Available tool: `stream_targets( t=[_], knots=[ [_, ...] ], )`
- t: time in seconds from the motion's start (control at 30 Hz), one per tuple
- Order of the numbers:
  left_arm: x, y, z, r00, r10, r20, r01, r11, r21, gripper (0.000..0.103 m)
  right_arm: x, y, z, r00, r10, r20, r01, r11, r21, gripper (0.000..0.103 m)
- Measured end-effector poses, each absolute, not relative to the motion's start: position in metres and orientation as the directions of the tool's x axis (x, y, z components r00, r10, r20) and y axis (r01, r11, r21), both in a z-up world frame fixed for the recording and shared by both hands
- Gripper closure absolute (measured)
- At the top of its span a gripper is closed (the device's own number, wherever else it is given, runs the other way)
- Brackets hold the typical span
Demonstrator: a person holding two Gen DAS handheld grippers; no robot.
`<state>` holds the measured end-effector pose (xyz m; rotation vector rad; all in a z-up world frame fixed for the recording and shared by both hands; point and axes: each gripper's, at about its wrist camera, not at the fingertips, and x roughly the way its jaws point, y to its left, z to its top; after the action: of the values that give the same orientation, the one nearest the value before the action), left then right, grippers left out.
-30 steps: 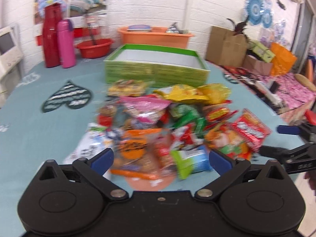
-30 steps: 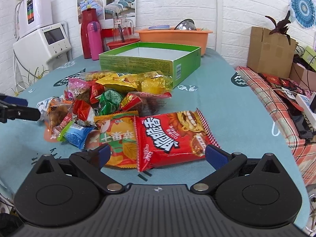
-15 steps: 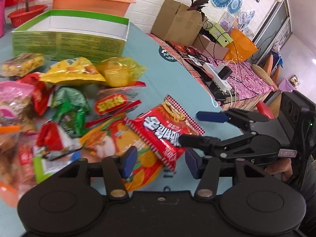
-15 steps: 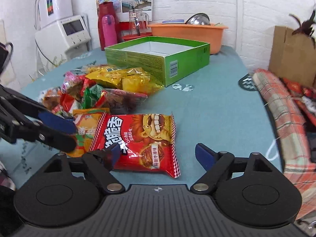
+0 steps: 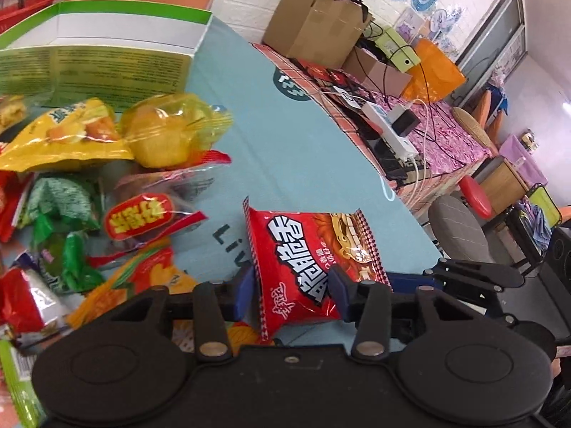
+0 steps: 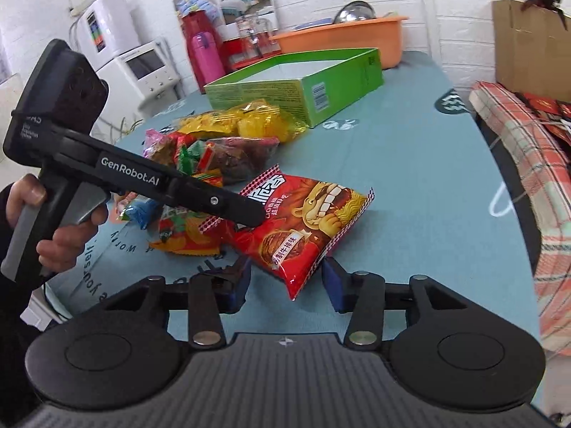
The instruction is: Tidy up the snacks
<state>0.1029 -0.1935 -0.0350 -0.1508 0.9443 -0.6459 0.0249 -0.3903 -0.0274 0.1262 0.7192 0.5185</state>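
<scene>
A red noodle-snack packet point(image 5: 307, 260) point(image 6: 303, 221) lies at the near right edge of the snack pile. My left gripper point(image 5: 291, 294) has its jaws closed on the packet's near end, and the packet looks lifted and tilted. In the right wrist view the left gripper point(image 6: 249, 214) reaches in from the left onto the packet. My right gripper point(image 6: 287, 285) is open, its blue pads either side of the packet's near corner without pinching it. The green box point(image 6: 296, 85) point(image 5: 100, 46) stands open and empty behind the pile.
A pile of several snack bags point(image 5: 107, 164) point(image 6: 221, 142) lies on the teal tablecloth point(image 6: 410, 164). An orange basin point(image 6: 342, 35), pink flask point(image 6: 205, 53) and white appliance point(image 6: 142, 67) stand at the back. The table's right edge drops to a cluttered bench point(image 5: 410, 125).
My left gripper swung right from the pile, narrowed and closed on the red packet. My right gripper moved in close to the packet and narrowed its opening.
</scene>
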Motion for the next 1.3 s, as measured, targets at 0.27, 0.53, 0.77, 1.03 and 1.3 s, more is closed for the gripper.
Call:
stream_targets(
  t=[0.27, 0.53, 0.77, 1.03, 1.3],
  knots=[
    [0.100, -0.198, -0.037, 0.431, -0.606, -0.669, 0.478, 0.782, -0.400, 0.062, 0.037, -0.376, -0.033, 0.672, 0.447, -0.590, -0.386, 0.892, 0.235, 0.007],
    [0.087, -0.180, -0.006, 0.481, -0.623, -0.616, 0.487, 0.775, -0.403, 0.072, 0.027, -0.361, 0.000, 0.732, 0.392, -0.558, -0.371, 0.915, 0.156, 0.030],
    [0.114, -0.137, 0.065, 0.593, -0.632, -0.499, 0.506, 0.774, -0.380, 0.072, 0.059, -0.326, 0.056, 0.813, 0.408, -0.415, -0.437, 0.899, 0.028, 0.031],
    [0.181, -0.092, 0.083, 0.692, -0.560, -0.457, 0.414, 0.825, -0.384, 0.071, 0.131, -0.268, 0.073, 0.812, 0.448, -0.374, -0.479, 0.878, 0.012, 0.032],
    [0.244, -0.076, 0.058, 0.668, -0.546, -0.506, 0.361, 0.832, -0.422, 0.071, 0.195, -0.256, 0.052, 0.803, 0.440, -0.402, -0.457, 0.888, 0.061, 0.032]
  ],
)
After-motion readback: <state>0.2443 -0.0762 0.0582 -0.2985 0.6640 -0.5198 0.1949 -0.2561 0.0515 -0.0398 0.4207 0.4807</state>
